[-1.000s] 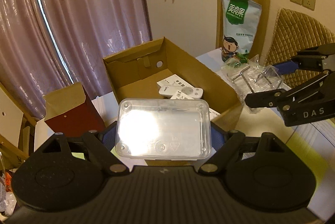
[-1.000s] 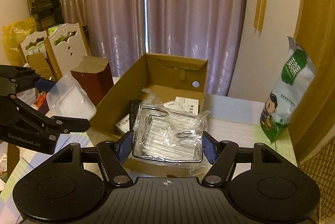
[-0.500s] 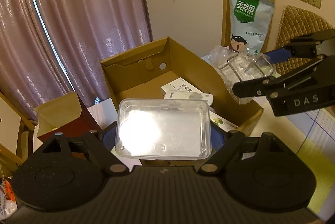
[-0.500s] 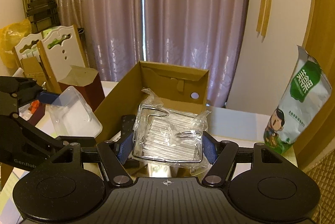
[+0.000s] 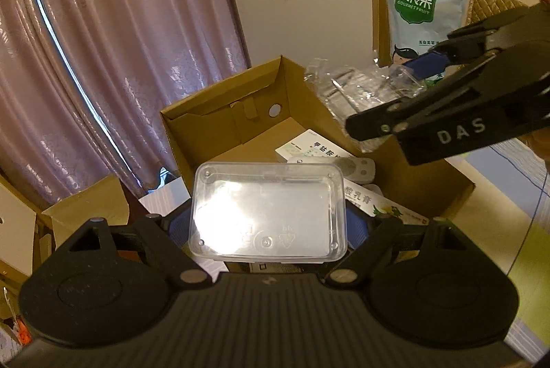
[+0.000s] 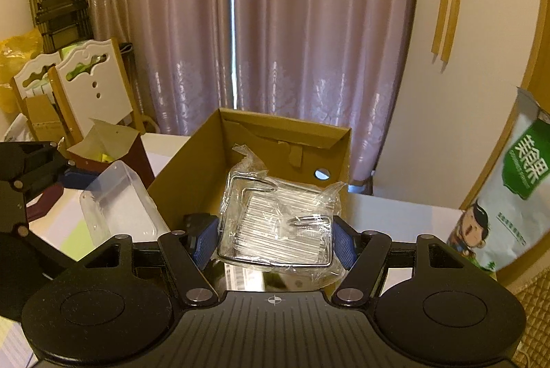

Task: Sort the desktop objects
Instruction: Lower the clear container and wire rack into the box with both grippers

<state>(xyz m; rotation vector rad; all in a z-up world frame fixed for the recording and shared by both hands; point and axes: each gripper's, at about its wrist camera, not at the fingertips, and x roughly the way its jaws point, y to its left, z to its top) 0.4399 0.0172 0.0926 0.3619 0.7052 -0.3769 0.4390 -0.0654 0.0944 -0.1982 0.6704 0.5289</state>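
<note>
We hold a clear tub (image 5: 270,213) clamped in our left gripper (image 5: 268,223) and a wrapped rack (image 6: 275,223) clamped in our right gripper (image 6: 275,242), both above the open carton (image 5: 220,131).

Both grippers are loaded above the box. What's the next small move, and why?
Probably lower the right gripper and open its jaws. Its wrapped wire rack hangs over the open cardboard box, whereas the clear plastic container in the left gripper sits nearer the box's front edge.
</note>
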